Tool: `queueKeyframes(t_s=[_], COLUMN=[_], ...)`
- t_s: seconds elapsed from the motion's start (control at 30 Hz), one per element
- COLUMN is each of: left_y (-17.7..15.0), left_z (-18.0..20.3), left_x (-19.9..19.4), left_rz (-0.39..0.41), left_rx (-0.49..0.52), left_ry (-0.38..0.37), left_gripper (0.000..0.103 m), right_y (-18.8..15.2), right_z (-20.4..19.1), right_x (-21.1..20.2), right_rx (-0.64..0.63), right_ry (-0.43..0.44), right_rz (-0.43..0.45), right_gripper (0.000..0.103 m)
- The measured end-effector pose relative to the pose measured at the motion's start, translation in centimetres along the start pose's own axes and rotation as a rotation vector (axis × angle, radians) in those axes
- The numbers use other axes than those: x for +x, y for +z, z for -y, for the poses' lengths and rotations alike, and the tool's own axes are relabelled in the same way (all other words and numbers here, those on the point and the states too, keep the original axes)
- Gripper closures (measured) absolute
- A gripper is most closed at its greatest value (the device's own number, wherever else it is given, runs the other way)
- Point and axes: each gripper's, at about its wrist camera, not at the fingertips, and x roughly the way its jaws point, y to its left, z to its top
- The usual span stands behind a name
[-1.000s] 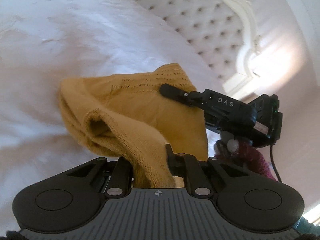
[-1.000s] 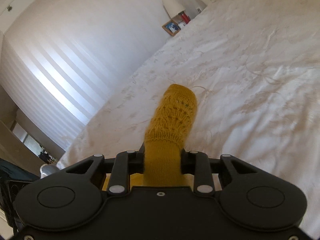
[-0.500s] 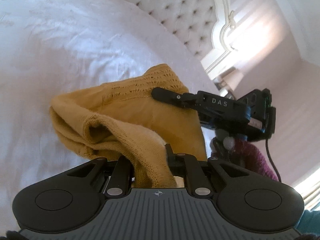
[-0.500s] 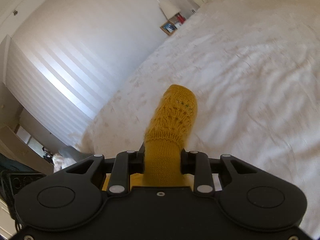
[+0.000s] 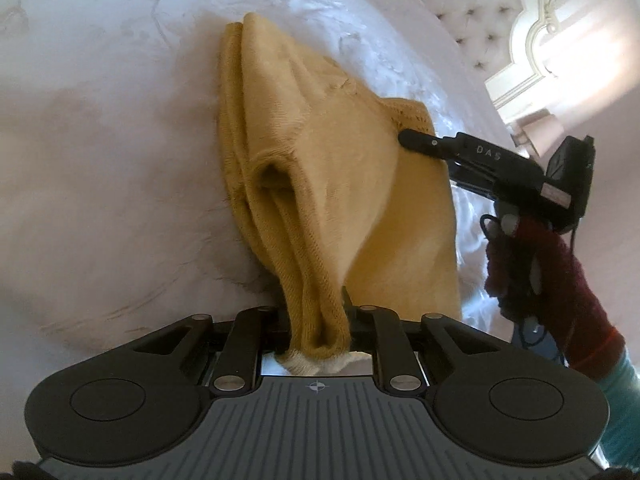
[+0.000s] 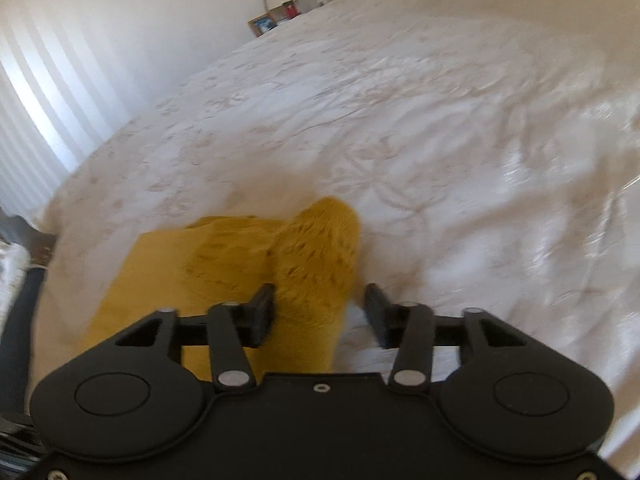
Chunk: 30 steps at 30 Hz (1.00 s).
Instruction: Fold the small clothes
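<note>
A mustard-yellow knitted garment (image 5: pixel 320 152) is spread in loose folds on the white bedspread (image 5: pixel 100 160), its far end lying flat and its near end gathered into a thick ribbed bunch. That bunch is pinched between the narrowly set jaws of the left hand-held gripper (image 5: pixel 316 320), whose jaws have just been opening slightly while the knit is seen pressed between them, a pale edge of the fabric showing beneath.

At the garment's right side, a patterned knit corner (image 6: pixel 316 256) is seen between the fingers of the right hand-held gripper (image 6: pixel 320 308). Its jaws have just been opening and are parted about halfway: the left finger (image 6: pixel 260 312) is touching the fabric, while the right finger (image 6: pixel 378 308) stands clear of it, with bedspread visible in the gap. The picture from the right wrist is blurred, so finer detail of the knit cannot be told.

In the left wrist view the right hand-held gripper is seen from the side, its tip at the garment's right edge, carried by a hand in a dark red glove (image 5: pixel 536 256).

A tufted white headboard (image 5: pixel 480 12) is seen beyond the bed, and a bedside shelf with a framed picture (image 6: pixel 262 24) at the far side.
</note>
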Motion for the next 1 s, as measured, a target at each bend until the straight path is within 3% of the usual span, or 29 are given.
queueKeyframes(t_s=[0.17, 0.37, 0.57, 0.7, 0.83, 1.0], left_y=[-0.9, -0.6, 1.8, 3.2, 4.3, 6.5], left_z=[1.4, 4.1, 6.3, 7.3, 7.2, 5.5], left_x=[-1.8, -4.9, -6.0, -5.4, -4.4, -0.4], left_rz=[-0.006, 0.04, 0.134, 0.153, 0.19, 0.203], left_rx=[0.088, 0.27, 0.306, 0.318, 0.36, 0.331], left_ry=[0.044, 0.06, -0.004, -0.037, 0.03, 0.125], left_gripper=[0.081, 0.081, 0.08, 0.08, 0.075, 0.075], right_y=[-0.4, -0.4, -2.6, -4.7, -6.4, -7.9], right_z=[0.6, 0.1, -0.4, -0.2, -0.5, -1.2], right_x=[-1.2, -4.9, -6.2, -6.6, -6.6, -6.1], right_rx=[0.029, 0.032, 0.09, 0.135, 0.153, 0.173], right_ry=[-0.056, -0.042, 0.042, 0.064, 0.108, 0.14], right_rz=[0.05, 0.12, 0.01, -0.075, -0.14, -0.196], right_gripper=[0.041, 0.041, 0.039, 0.038, 0.038, 0.038])
